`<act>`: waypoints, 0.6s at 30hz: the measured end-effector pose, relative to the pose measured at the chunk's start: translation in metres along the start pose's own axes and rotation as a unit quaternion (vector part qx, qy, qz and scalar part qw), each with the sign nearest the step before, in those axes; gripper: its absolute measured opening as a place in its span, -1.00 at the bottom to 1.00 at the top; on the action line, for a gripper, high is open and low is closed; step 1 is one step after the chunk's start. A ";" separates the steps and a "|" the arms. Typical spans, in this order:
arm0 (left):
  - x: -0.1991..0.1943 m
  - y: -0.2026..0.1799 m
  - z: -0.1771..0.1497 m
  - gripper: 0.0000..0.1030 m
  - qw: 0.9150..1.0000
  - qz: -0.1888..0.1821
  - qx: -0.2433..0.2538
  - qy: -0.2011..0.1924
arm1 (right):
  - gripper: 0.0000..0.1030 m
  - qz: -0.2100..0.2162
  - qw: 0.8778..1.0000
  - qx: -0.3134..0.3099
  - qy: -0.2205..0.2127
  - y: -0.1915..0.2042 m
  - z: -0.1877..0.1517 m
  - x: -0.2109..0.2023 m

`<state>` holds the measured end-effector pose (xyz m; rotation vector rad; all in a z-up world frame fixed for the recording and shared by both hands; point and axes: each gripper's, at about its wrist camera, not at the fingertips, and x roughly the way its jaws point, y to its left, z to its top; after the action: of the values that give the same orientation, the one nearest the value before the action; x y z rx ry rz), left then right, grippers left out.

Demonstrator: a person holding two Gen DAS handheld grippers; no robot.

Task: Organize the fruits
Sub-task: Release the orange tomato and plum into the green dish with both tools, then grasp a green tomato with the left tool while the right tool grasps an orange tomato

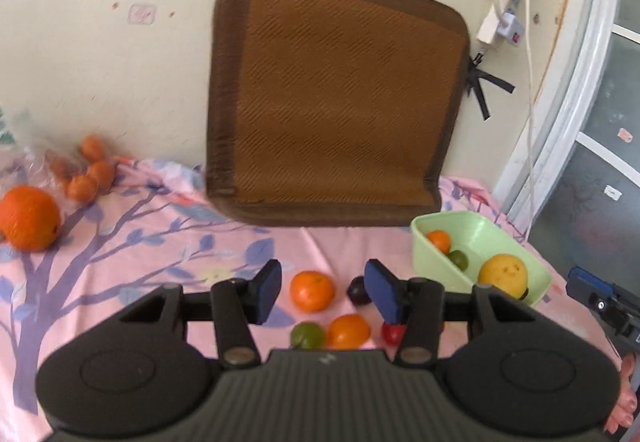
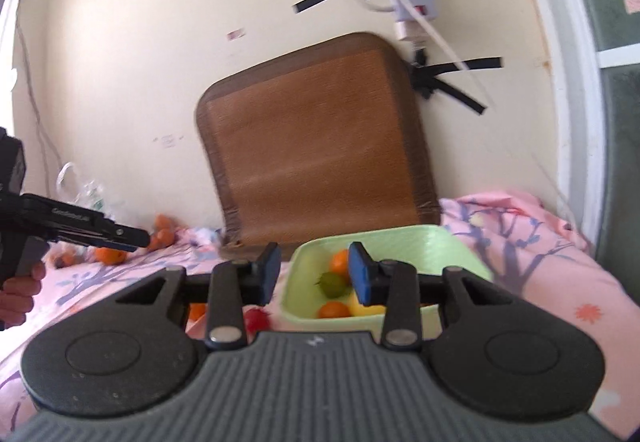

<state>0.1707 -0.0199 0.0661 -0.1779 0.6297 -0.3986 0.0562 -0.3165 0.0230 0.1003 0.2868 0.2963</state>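
Hovering over a pink bedsheet (image 1: 120, 242) printed with purple branches, the left claw (image 1: 326, 292) stands released, its blue pads apart with nothing gripped. Loose fruit lies on the sheet just past its fingers: a small orange (image 1: 312, 290) between the pads, a dark plum (image 1: 359, 290) beside it at 3 o'clock, and nearer the camera a green fruit (image 1: 307, 335), another orange fruit (image 1: 349, 330) and a red one (image 1: 392, 334) partly hidden behind the right-hand finger.

A pale green tray (image 1: 434, 262) sits at 3 o'clock from that cluster. It holds a small orange fruit (image 1: 439, 240), a green one (image 1: 459, 260) touching it, and a big yellow fruit (image 1: 503, 274) at the near end. Far off at 9 o'clock lies a large orange (image 1: 29, 217), with a clear bag of little oranges (image 1: 86, 171) just behind it against the wall. A brown woven cushion (image 1: 332, 97) leans upright on the wall at 12 o'clock.

The right claw (image 2: 314, 274) is also released and empty, its pads apart over the near rim of the same tray (image 2: 440, 242); from this side two orange fruits, a green one and a yellow one show inside, blurred. A red fruit (image 2: 256, 319) lies on the sheet just outside the tray at 9 o'clock. The other gripper tool, held in a hand (image 2: 18, 292), reaches in from the left edge.
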 end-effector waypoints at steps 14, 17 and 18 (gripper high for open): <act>0.047 0.014 -0.035 -0.23 0.998 -0.027 -0.016 0.052 | -0.24 0.083 0.972 -0.180 0.125 0.099 -0.012 0.117; 0.049 0.026 -0.039 -0.46 0.997 -0.046 -0.042 0.056 | -0.23 0.084 0.967 -0.196 0.141 0.101 -0.017 0.135; 0.049 0.030 -0.040 -0.47 0.996 -0.053 -0.052 0.056 | -0.24 0.083 0.965 -0.200 0.149 0.102 -0.019 0.140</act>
<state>0.1915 -0.0141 -0.0007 -0.2899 0.7538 -0.4806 0.1511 -0.1760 -0.0181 -0.3233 0.5124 0.5317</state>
